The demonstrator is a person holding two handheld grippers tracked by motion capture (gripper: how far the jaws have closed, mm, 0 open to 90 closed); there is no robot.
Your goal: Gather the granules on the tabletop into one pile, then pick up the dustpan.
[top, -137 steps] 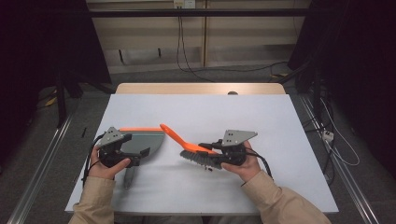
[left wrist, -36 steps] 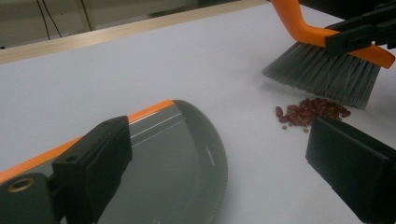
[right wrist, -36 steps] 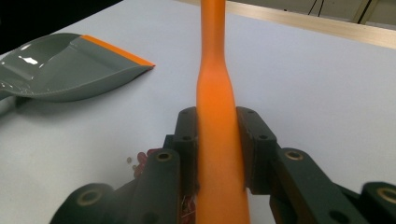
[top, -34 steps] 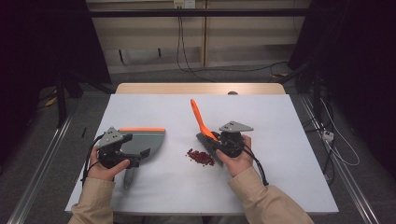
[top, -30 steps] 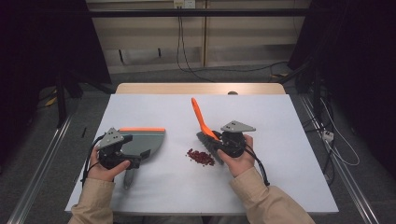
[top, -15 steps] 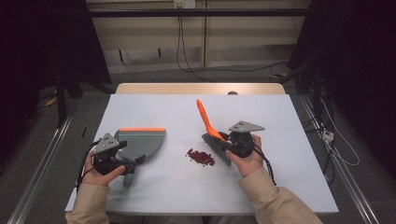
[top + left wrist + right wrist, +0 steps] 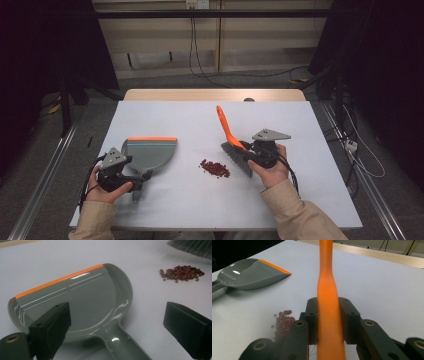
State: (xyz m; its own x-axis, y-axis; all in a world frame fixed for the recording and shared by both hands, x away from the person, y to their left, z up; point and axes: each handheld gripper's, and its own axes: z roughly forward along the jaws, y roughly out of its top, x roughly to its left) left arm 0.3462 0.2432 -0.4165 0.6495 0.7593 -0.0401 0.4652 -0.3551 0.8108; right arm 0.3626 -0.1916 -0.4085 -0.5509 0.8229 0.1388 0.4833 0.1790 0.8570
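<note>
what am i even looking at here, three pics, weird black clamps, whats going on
A person sits at a white table and holds a hand tool with two black jaws in each hand; no robot arm is involved. The wide picture comes from a fixed camera above, with the forearms entering from the bottom. The other two come from small cameras riding on the tools, looking along their jaws.

The left gripper is open, its jaws standing on either side of the handle of a grey dustpan with an orange lip. The dustpan lies flat on the table. The right gripper is shut on the orange handle of a small brush, whose grey bristles sit just right of a little pile of red beans. It looks like a sweeping job: beans into the dustpan.
</note>
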